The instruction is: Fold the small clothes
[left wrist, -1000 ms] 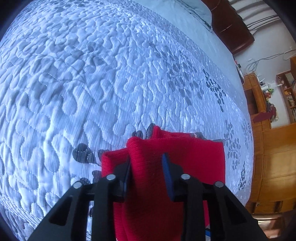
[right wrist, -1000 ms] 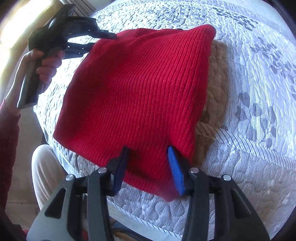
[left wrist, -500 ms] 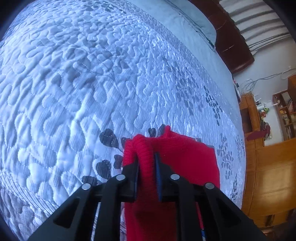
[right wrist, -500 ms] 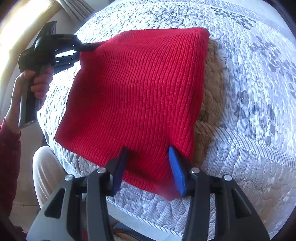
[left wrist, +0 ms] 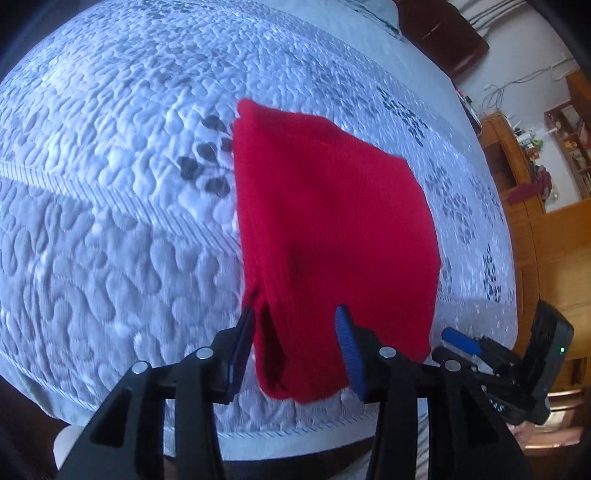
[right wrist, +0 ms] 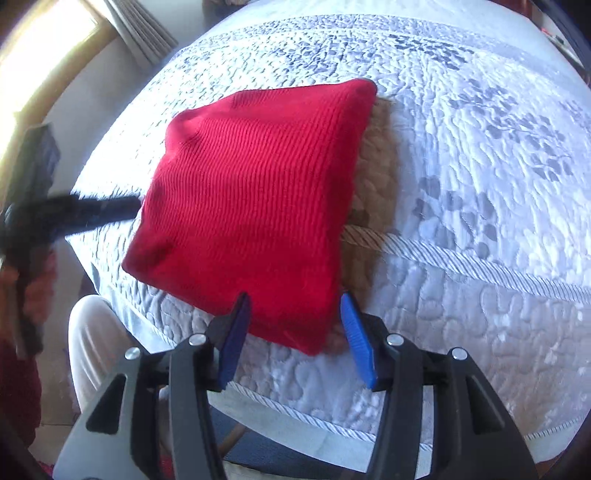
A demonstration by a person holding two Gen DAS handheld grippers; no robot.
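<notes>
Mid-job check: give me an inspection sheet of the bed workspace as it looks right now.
Surface: quilted bedspread, pale with grey leaf print.
Job's things: red knit garment, folded, lying flat near the bed edge.
Clutter: nothing seen on the bed.
Grippers: left gripper jaws just opened, garment edge between them, pads not pressing; right gripper open, jaws just widened, straddling the near corner.
Cables: wires on the far wall.
Surroundings: wooden cabinets, dark headboard, curtain.

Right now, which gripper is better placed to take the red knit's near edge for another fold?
Probably the left gripper: its open jaws straddle the red knit's near edge. The right gripper straddles only a corner.
</notes>
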